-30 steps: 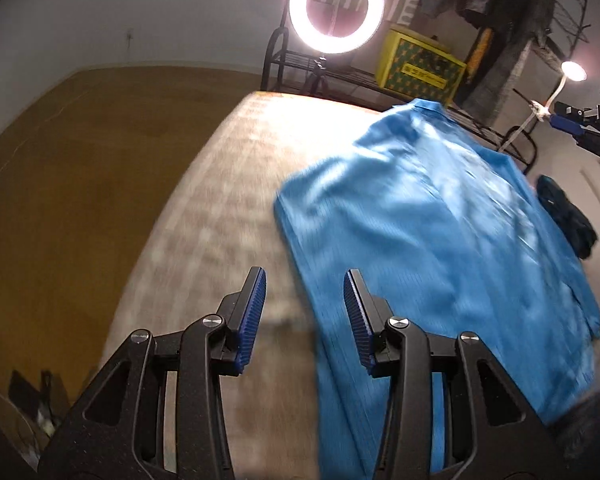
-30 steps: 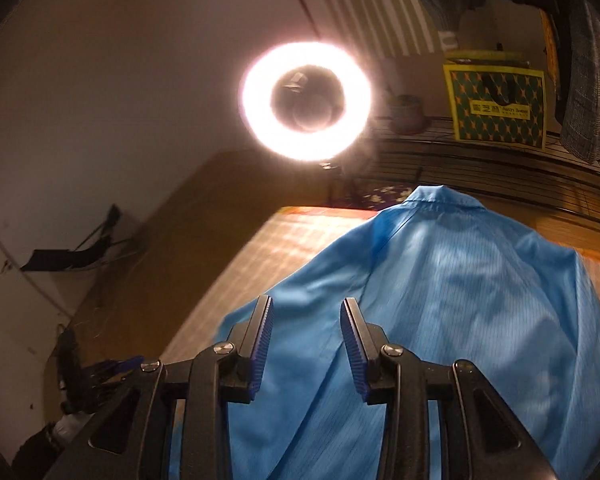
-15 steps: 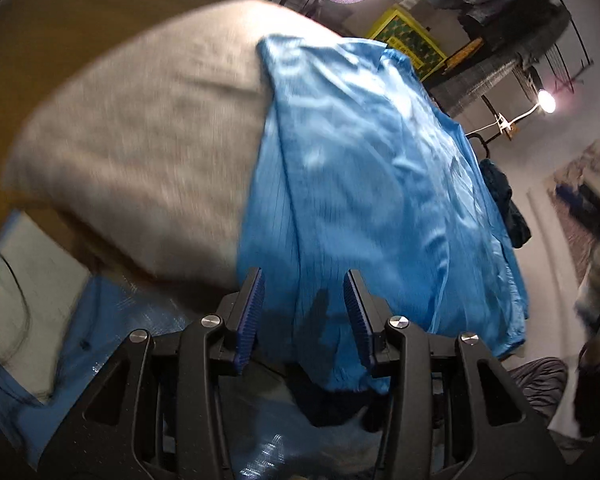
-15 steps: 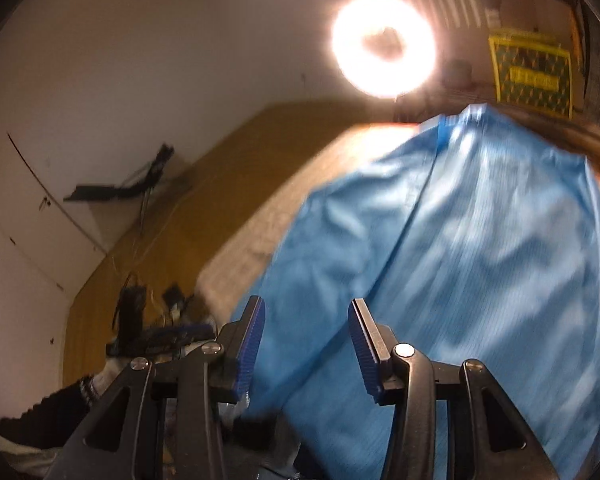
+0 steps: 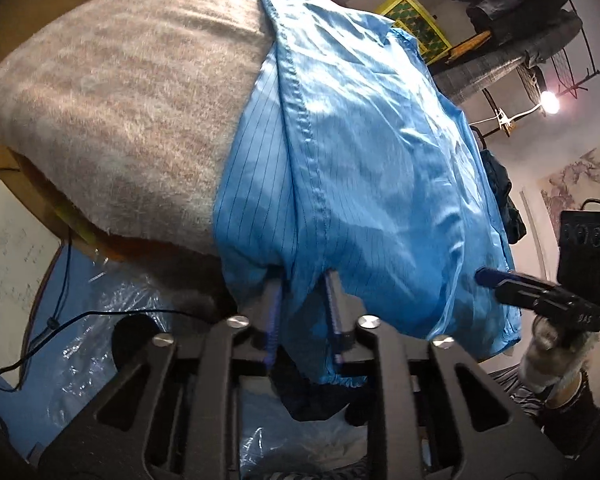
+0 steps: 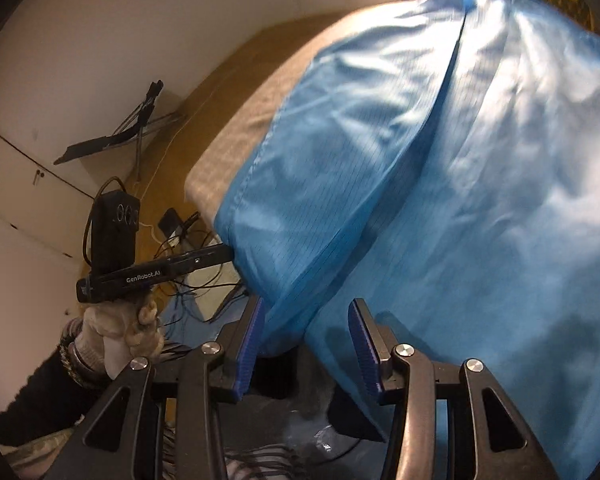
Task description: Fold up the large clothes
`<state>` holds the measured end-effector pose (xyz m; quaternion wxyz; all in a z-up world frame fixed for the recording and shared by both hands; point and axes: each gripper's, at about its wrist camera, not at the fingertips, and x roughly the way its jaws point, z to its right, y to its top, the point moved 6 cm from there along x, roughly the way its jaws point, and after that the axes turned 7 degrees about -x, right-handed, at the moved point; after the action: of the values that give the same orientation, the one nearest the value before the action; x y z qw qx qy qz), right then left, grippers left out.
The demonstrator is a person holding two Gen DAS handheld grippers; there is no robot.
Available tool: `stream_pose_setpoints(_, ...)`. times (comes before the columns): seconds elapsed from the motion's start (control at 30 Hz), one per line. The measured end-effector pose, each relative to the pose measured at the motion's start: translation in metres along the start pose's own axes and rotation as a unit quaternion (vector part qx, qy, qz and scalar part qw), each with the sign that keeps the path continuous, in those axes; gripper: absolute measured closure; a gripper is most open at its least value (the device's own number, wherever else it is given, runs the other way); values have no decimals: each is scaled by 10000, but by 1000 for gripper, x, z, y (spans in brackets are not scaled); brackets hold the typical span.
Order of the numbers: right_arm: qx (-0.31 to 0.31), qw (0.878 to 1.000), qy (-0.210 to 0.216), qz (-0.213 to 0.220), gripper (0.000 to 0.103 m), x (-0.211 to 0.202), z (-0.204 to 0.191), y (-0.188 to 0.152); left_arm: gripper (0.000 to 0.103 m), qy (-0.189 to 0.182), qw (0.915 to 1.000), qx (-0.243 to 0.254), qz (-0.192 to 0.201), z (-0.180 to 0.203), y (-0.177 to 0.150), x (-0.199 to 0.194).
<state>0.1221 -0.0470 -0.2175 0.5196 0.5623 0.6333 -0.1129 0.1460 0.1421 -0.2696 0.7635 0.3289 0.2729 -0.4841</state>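
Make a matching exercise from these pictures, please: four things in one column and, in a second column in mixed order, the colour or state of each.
Things:
1. garment
2. blanket
3. left gripper
4. right gripper

Colour or state:
A. beige and fuzzy, covers the table
B. jaws apart, cloth edge hangs between them, not pinched
C. shiny blue with thin dark stripes, hangs over the near edge
D. jaws closing, a fold of the hem between them

Pairs: 1-C, 2-A, 3-D, 4-B
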Motion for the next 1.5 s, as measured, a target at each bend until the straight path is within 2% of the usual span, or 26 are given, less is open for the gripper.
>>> stream_pose_setpoints(0.17, 88, 9994, 250, -223, 56, 25, -4, 4, 98, 58, 9999, 69, 100, 2, -1, -4)
stream_pose_setpoints(0.23, 81, 9993, 221, -281, 60, 36, -7, 8, 101, 70, 9998, 73, 157, 1, -2, -9)
stream_pose_setpoints(0.27, 59, 9992, 232, -320, 63, 40, -8, 8, 102, 90, 9997, 78, 190, 1, -2, -12)
stream_pose_setpoints(0.33, -68, 9990, 235, -371, 79, 46, -13, 8, 103, 141, 9994, 103, 295, -1, -2, -20)
stream_pose_setpoints(0.43, -289, 9986, 223, -376, 96, 55, -21, 11, 103, 246, 9984, 82, 498, -6, 2, -33)
stream_pose_setpoints(0.6, -529, 9980, -173, -295, 103, 62, -24, 20, 103, 380, 9974, -170, 591, -22, 10, -34)
stream_pose_setpoints(0.7, -487, 9979, -330, -254, 103, 60, -17, 21, 103, 261, 9975, -340, 566, -31, 9, -33)
stream_pose_setpoints(0.73, -497, 9978, -373, -253, 103, 59, -15, 20, 99, 216, 9973, -374, 599, -34, 9, -34)
stream_pose_setpoints(0.8, -524, 9975, -402, -267, 103, 55, -11, 18, 72, -3, 9964, -549, 651, -42, 12, -37)
stream_pose_setpoints(0.83, -542, 9973, -415, -285, 103, 55, -11, 17, 49, -165, 9953, -648, 703, -45, 13, -38)
stream_pose_setpoints(0.87, -560, 9970, -441, -311, 103, 55, -10, 16, 39, -289, 9938, -762, 752, -49, 14, -38)
stream_pose_setpoints(1.0, -612, 9967, -407, -341, 102, 51, -13, 13, 38, -819, 9872, -1095, 826, -60, 20, -35)
stream_pose_setpoints(1.1, -714, 9968, -309, -161, 100, 37, -25, 15, 38, -941, 9841, -1236, 860, -68, 25, -33)
stream_pose_setpoints(1.2, -925, 9955, -200, 61, 97, 26, -43, 21, 38, -1258, 9780, -1400, 895, -71, 31, -34)
stream_pose_setpoints(1.27, -1041, 9943, -172, 146, 92, 26, -50, 26, 38, -1349, 9782, -1314, 876, -67, 33, -30)
stream_pose_setpoints(1.37, -1059, 9937, -359, 22, 91, 41, -44, 31, 38, -1339, 9809, -1162, 797, -60, 33, -15)
stream_pose_setpoints(1.5, -924, 9935, -616, -238, 91, 60, -22, 30, 38, -1592, 9796, -1151, 415, -56, 24, 11)
